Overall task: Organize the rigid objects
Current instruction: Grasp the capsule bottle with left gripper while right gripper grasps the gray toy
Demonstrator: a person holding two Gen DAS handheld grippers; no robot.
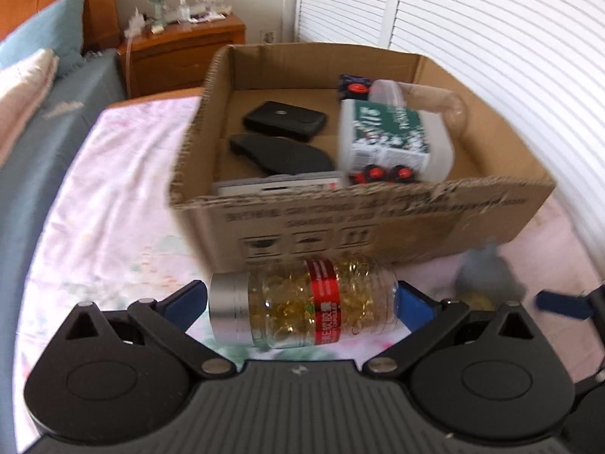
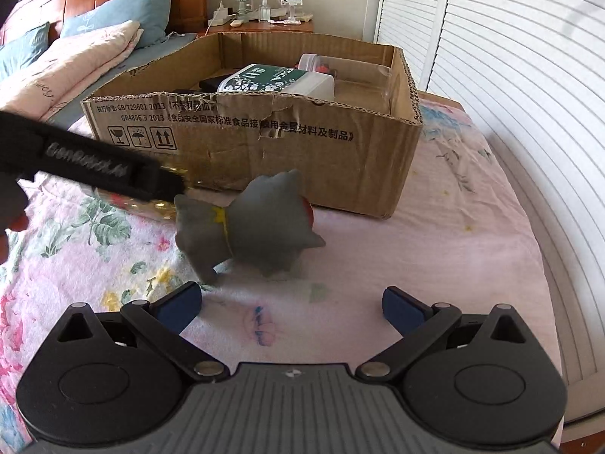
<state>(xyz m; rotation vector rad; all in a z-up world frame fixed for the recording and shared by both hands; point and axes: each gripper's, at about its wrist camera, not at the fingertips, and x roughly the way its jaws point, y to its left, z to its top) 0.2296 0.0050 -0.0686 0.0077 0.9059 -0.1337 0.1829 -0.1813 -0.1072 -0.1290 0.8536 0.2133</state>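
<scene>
Now, left claw (image 1: 300, 300): clenched end to end on the clear plastic bottle of golden capsules with a silver cap and red label band (image 1: 302, 304), held sideways just in front of the box.
Right claw (image 2: 292, 308): released, blue pads spread wide above the bed, nothing between them.
Grey rubbery animal-like toy with a red patch (image 2: 251, 223): lying on the pink floral bedsheet (image 2: 453, 234), near the box front.
Open brown cardboard box (image 1: 378, 223): on the bed, holding a white container with a green label (image 1: 385, 140), a black pouch (image 1: 284, 121) and other dark items, blurred, possibly cases.
</scene>
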